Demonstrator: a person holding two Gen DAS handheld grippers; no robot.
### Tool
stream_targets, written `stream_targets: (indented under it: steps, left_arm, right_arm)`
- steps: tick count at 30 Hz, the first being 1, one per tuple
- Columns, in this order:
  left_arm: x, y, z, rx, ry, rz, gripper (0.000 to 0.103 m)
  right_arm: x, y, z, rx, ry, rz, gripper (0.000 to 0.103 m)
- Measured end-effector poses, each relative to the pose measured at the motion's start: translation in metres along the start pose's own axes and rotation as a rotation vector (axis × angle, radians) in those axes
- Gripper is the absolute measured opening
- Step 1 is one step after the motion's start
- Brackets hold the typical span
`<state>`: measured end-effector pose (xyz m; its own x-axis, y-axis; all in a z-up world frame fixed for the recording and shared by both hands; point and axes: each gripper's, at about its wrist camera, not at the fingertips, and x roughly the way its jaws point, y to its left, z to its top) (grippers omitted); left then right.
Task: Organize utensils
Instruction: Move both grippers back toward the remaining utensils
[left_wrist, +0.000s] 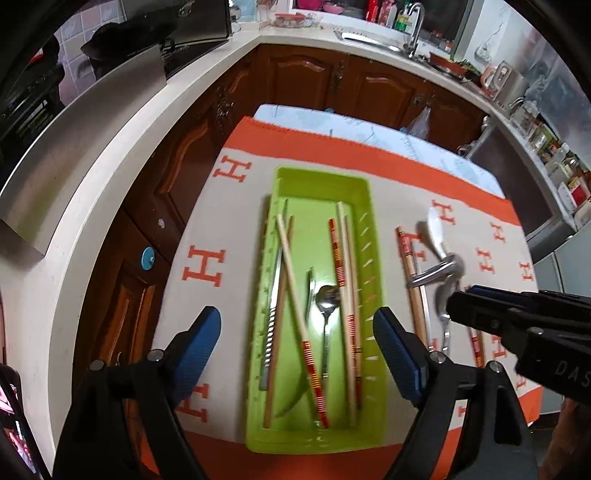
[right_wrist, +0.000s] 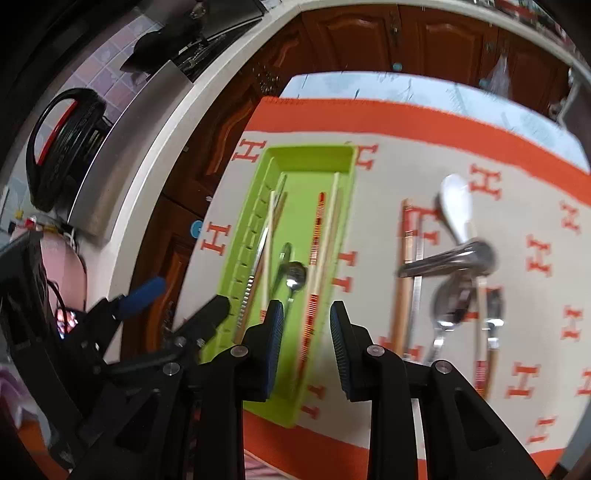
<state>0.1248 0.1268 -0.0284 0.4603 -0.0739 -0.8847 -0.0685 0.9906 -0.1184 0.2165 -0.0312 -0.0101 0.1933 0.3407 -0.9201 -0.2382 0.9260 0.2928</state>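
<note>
The left claw (left_wrist: 297, 354) hangs spread wide above the near end of the green tray (left_wrist: 364, 192), gripping nothing. The right claw (right_wrist: 306, 347) is parted too, empty, over the tray's right wall. Chopsticks (left_wrist: 345, 280) and a spoon (left_wrist: 327, 297) lie inside; to its right, more utensils (right_wrist: 454, 258) lie piled on the orange-and-white cloth (left_wrist: 221, 229).

Green tray (left_wrist: 321, 181) holds chopsticks (left_wrist: 343, 280) and a spoon (left_wrist: 327, 299); more utensils (left_wrist: 439, 266) lie piled beside it.
</note>
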Motion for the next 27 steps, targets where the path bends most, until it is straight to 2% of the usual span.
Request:
stream_targets:
  steps: [7,15,20,24,27]
  left_arm:
    - [-0.009,-0.027,-0.003,0.013,-0.014,-0.029,0.084]
    - [-0.019,-0.056,-0.016,0.020,-0.033,-0.058,0.084]
    - [-0.039,-0.077,-0.015,0.048,-0.043,-0.108,0.084]
    - [-0.062,-0.097,-0.007,0.065,-0.048,-0.176,0.084]
    - [-0.077,-0.113,-0.001,0.100,-0.070,-0.185,0.084]
  right_arm:
    - [-0.053,-0.033,-0.018,-0.004,-0.073,-0.050,0.026]
    - [-0.065,-0.076,-0.056,0.046,-0.076,-0.049,0.026]
    - [-0.077,-0.081,-0.073,0.060,-0.093,-0.036,0.026]
    - [-0.108,-0.082,-0.082,0.050,-0.138,-0.019,0.026]
    - [-0.129,-0.082,-0.084,0.048,-0.174,-0.014,0.026]
